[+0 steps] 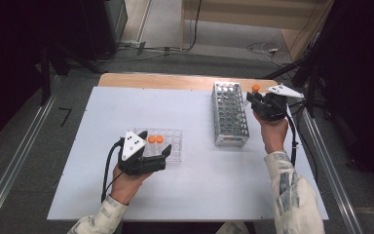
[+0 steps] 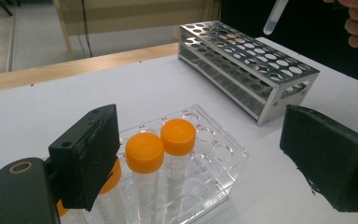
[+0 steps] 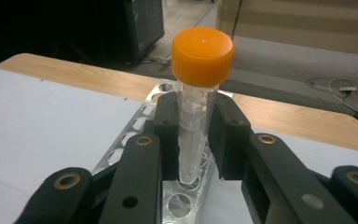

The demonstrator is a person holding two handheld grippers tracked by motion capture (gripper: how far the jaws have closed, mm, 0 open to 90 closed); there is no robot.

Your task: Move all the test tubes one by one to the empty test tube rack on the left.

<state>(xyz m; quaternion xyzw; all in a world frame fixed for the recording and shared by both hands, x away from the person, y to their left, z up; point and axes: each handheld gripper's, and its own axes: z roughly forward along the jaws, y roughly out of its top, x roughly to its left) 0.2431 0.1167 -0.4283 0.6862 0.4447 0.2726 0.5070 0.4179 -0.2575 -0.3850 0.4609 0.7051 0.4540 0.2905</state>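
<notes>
The right gripper (image 3: 196,140) clamps an upright tube (image 3: 196,93) directly above the metal rack (image 1: 230,114), while the left gripper (image 2: 205,158) gapes empty beside the clear rack (image 2: 214,158).

I am finding little to read here. The tube (image 3: 196,122) my right gripper (image 3: 193,135) is clamping is showing faint print, too blurred to make out. Small red marks are edging the clear rack (image 2: 214,154), also illegible.
</notes>
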